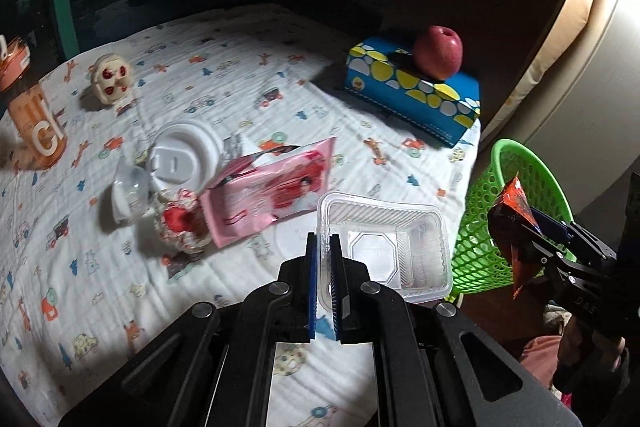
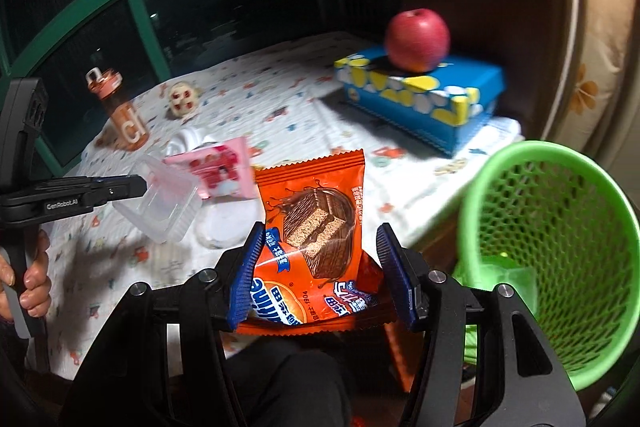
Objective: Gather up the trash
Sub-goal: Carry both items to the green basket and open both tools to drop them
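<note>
My left gripper (image 1: 323,241) is shut on the near wall of a clear plastic tray (image 1: 392,247), held just above the cloth. In the right wrist view that gripper (image 2: 136,185) and the tray (image 2: 168,203) appear at the left. My right gripper (image 2: 322,231) is shut on an orange chocolate-wafer wrapper (image 2: 312,211), which stands upright between the pads. A green mesh basket (image 2: 468,195) stands just to its right. The left wrist view also shows the right gripper (image 1: 536,223) with the wrapper (image 1: 510,219) in front of the basket (image 1: 476,227).
On the patterned cloth (image 1: 200,87) lie a pink packet (image 1: 272,183), a white lid (image 1: 184,155), a crumpled red-and-white wrapper (image 1: 180,223) and a small clear cup (image 1: 130,187). Farther back are an apple (image 1: 438,51) on a blue tissue box (image 1: 412,87), an orange bottle (image 1: 38,123) and a small toy (image 1: 110,79).
</note>
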### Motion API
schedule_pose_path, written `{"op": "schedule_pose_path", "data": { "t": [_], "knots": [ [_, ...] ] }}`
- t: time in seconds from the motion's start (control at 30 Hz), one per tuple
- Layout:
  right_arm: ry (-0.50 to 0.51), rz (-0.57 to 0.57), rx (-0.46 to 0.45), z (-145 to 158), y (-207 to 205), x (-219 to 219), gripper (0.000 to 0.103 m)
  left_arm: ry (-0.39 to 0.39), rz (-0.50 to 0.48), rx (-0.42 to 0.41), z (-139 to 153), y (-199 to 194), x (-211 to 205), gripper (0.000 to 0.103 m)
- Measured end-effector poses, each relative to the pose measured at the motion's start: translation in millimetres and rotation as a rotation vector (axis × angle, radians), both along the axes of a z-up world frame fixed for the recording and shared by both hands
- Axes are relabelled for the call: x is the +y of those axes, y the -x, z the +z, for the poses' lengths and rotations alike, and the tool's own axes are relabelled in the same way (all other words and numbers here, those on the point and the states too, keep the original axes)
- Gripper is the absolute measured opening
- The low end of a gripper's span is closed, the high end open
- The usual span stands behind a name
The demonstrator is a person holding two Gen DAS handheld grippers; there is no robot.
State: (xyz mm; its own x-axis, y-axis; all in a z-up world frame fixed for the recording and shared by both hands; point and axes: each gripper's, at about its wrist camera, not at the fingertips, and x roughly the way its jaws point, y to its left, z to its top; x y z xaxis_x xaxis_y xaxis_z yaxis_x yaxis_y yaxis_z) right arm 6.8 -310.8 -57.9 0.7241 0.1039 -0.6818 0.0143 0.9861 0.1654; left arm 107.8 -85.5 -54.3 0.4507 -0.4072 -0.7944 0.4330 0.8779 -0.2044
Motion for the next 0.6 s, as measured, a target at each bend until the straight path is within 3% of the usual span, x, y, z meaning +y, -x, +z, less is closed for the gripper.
{"op": "schedule_pose_path", "data": {
  "t": [0.6],
  "knots": [
    [0.039, -0.296, 0.028, -11.1, 34.8, -133.2, 0.061, 0.01, -0.235, -0.035, 25.7, 7.4, -141.4, 0.006]
  ]
}}
